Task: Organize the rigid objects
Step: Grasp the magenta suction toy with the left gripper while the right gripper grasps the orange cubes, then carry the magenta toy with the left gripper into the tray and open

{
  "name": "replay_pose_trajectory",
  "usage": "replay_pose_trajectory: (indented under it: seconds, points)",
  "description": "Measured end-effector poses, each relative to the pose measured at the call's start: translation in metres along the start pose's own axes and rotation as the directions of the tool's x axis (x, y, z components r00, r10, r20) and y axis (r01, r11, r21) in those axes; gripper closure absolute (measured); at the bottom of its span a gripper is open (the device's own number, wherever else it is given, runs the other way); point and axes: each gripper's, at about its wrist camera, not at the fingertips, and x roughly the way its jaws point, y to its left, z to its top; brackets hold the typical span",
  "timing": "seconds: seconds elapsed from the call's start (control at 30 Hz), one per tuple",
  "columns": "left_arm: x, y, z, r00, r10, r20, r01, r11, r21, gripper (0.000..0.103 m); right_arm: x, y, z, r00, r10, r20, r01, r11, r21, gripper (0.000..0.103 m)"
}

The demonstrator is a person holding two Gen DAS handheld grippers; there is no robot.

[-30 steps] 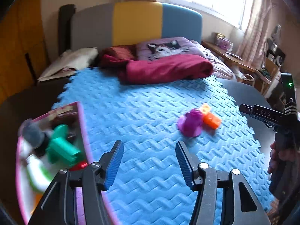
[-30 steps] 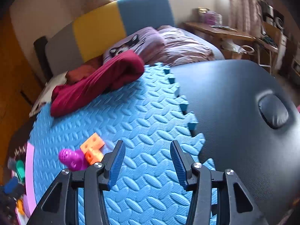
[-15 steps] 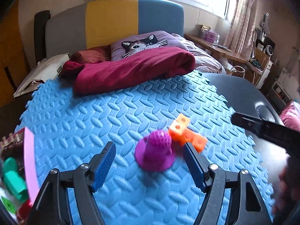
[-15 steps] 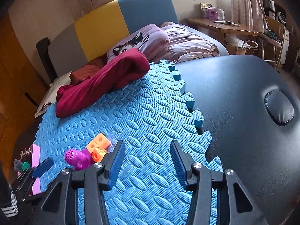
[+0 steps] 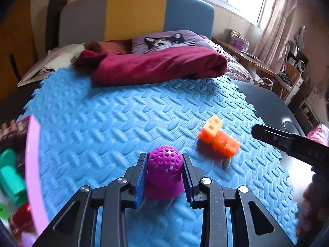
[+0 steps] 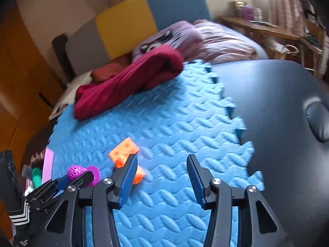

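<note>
Your left claw (image 5: 164, 177): jaws have just been closing and now pinch the purple perforated dome toy (image 5: 164, 174) by its two sides, blue pads against its body; the toy stands upright with its flared base on the blue foam mat (image 5: 115, 123).

Your right claw (image 6: 162, 177): jaws moderately apart, nothing between them, poised above the mat; its left finger overlaps the orange block cluster (image 6: 124, 152) in that view, contact not clear.

Orange block cluster: lies on the mat, near the purple toy, apart from it, to its right in the left wrist view.

Pink-rimmed bin (image 5: 33, 164): at the mat's left edge, holding a green piece (image 5: 10, 177) and other blurred items.

Dark bench (image 6: 277, 103): bare surface right of the mat.

Crimson blanket (image 5: 160, 65): bunched along the mat's far edge.

Cat-print pillow (image 5: 164, 41): behind the blanket.
</note>
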Motion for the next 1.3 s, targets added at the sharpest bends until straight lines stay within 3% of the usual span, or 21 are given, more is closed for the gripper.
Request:
replay_pose_trajectory:
  seconds: [0.1, 0.2, 0.37, 0.6, 0.63, 0.67, 0.7, 0.8, 0.97, 1.3]
  points:
    - [-0.016, 0.010, -0.008, 1.000, 0.008, 0.012, -0.007, 1.000, -0.017, 0.070, 0.004, 0.019, -0.004, 1.000, 0.004, 0.001, -0.004, 0.995, -0.095, 0.052]
    - [-0.031, 0.018, -0.015, 1.000, 0.007, 0.021, -0.006, 0.999, -0.031, 0.070, 0.009, 0.037, -0.007, 1.000, 0.012, -0.001, -0.012, 0.983, -0.182, 0.045]
    - [-0.059, 0.023, -0.023, 0.998, -0.005, 0.058, 0.007, 1.000, -0.024, 0.070, 0.027, 0.059, -0.005, 0.999, 0.038, -0.034, -0.045, 0.965, -0.259, 0.041]
    - [-0.087, 0.031, -0.031, 0.996, -0.017, 0.085, 0.019, 1.000, -0.022, 0.070, 0.056, 0.069, -0.007, 0.997, -0.060, -0.041, 0.042, 0.934, -0.354, 0.040]
    - [-0.090, 0.032, -0.033, 0.996, -0.013, 0.090, 0.014, 1.000, -0.020, 0.070, 0.061, 0.069, -0.008, 0.997, -0.061, -0.051, 0.039, 0.931, -0.364, 0.051]
    - [-0.094, 0.033, -0.035, 0.995, -0.007, 0.097, 0.009, 1.000, -0.018, 0.070, 0.061, 0.069, -0.010, 0.997, -0.067, -0.032, 0.051, 0.926, -0.374, 0.069]
    - [-0.098, 0.034, -0.036, 0.995, -0.001, 0.105, 0.003, 1.000, -0.018, 0.070, 0.061, 0.069, -0.011, 0.998, -0.061, -0.021, 0.048, 0.923, -0.382, 0.075]
    - [-0.111, 0.039, -0.040, 0.992, 0.022, 0.127, -0.019, 1.000, -0.022, 0.070, 0.061, 0.070, -0.016, 0.998, -0.066, 0.000, 0.061, 0.916, -0.396, 0.075]
    - [-0.128, 0.049, -0.048, 0.988, 0.057, 0.146, -0.054, 0.998, -0.023, 0.070, 0.061, 0.062, -0.014, 1.000, -0.018, -0.010, 0.014, 0.940, -0.342, 0.073]
    - [-0.150, 0.071, -0.063, 0.981, 0.106, 0.161, -0.097, 0.993, -0.061, 0.070, 0.061, 0.069, -0.017, 0.998, -0.068, 0.016, 0.069, 0.922, -0.381, 0.074]
